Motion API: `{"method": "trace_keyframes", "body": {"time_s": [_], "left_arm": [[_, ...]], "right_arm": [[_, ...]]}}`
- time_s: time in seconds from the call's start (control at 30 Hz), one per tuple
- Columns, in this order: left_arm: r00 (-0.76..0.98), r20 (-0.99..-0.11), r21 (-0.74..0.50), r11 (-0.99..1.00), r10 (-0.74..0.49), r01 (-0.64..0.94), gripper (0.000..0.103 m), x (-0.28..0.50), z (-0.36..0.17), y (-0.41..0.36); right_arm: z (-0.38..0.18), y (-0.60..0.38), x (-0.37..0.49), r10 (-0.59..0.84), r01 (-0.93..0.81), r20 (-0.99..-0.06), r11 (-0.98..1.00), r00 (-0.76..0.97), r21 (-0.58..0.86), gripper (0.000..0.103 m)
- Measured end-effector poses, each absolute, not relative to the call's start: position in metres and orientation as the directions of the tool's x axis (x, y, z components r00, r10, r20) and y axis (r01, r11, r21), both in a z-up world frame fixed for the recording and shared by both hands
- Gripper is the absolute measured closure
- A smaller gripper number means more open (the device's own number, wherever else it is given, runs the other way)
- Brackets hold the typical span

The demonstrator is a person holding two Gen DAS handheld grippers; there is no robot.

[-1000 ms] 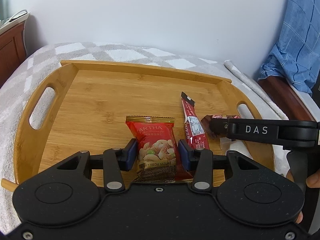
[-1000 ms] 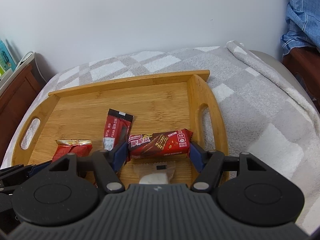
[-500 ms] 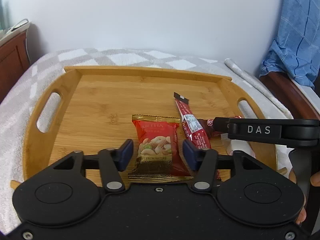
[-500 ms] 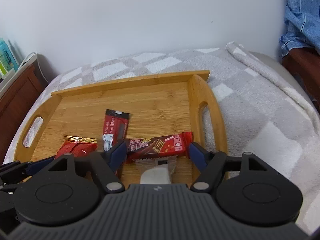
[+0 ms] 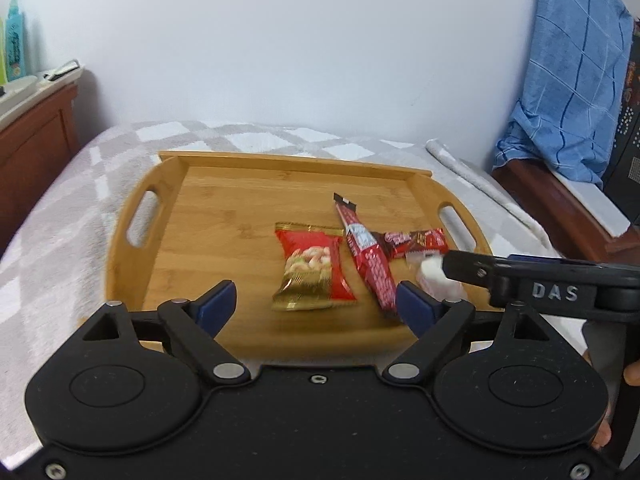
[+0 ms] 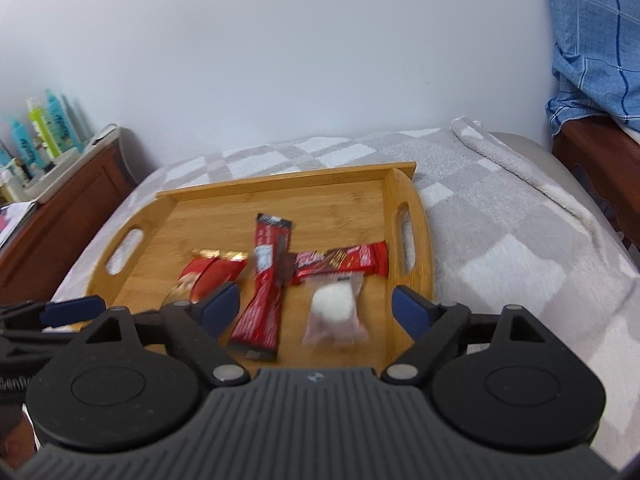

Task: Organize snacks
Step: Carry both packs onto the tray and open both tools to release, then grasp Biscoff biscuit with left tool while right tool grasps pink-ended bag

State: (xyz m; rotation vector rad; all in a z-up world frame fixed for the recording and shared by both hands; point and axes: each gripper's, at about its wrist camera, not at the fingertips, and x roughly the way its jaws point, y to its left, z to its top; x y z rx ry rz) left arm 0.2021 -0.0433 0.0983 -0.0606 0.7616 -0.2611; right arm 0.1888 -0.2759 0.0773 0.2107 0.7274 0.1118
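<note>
Bamboo tray (image 5: 168,184) far half bare, snacks (image 5: 310,266) near front edge

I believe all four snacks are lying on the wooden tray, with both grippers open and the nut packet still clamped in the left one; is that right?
Not quite: the left gripper holds nothing. The left wrist view shows its jaws spread wide, with the nut packet lying free on the wooden tray. The rest stands: the long red stick, the chocolate bar and the clear-wrapped white sweet lie there too, and the right gripper is open.
</note>
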Motion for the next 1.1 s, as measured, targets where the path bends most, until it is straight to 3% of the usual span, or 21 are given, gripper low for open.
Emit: {"method": "trace_keyframes", "body": {"time_s": [0.33, 0.8, 0.97, 1.03, 1.07, 1.1], "left_arm": [[0.732, -0.64, -0.129, 0.972, -0.233, 0.197, 0.012, 0.132, 0.103, -0.021], [0.78, -0.599, -0.118, 0.983, -0.181, 0.138, 0.009, 0.065, 0.076, 0.01], [0.778, -0.608, -0.102, 0.987, -0.158, 0.12, 0.009, 0.054, 0.066, 0.015], [0.777, -0.611, -0.093, 0.988, -0.152, 0.12, 0.022, 0.049, 0.061, 0.015], [0.774, -0.615, -0.086, 0.989, -0.15, 0.123, 0.044, 0.047, 0.059, 0.014], [0.767, -0.626, -0.078, 0.99, -0.14, 0.117, 0.059, 0.046, 0.056, 0.013]], "right_arm": [[0.076, -0.263, 0.117, 0.169, -0.061, -0.594, 0.978, 0.786, 0.197, 0.0], [0.046, -0.25, 0.049, 0.049, 0.0, -0.573, 0.996, 0.818, 0.085, 0.0], [0.034, -0.256, 0.045, 0.03, 0.046, -0.595, 0.993, 0.803, 0.112, 0.0], [0.031, -0.258, 0.044, 0.024, 0.064, -0.592, 0.99, 0.805, 0.127, 0.0], [0.03, -0.258, 0.044, 0.018, 0.073, -0.591, 0.989, 0.806, 0.13, 0.0], [0.029, -0.258, 0.043, 0.017, 0.078, -0.591, 0.988, 0.806, 0.134, 0.0]]}}
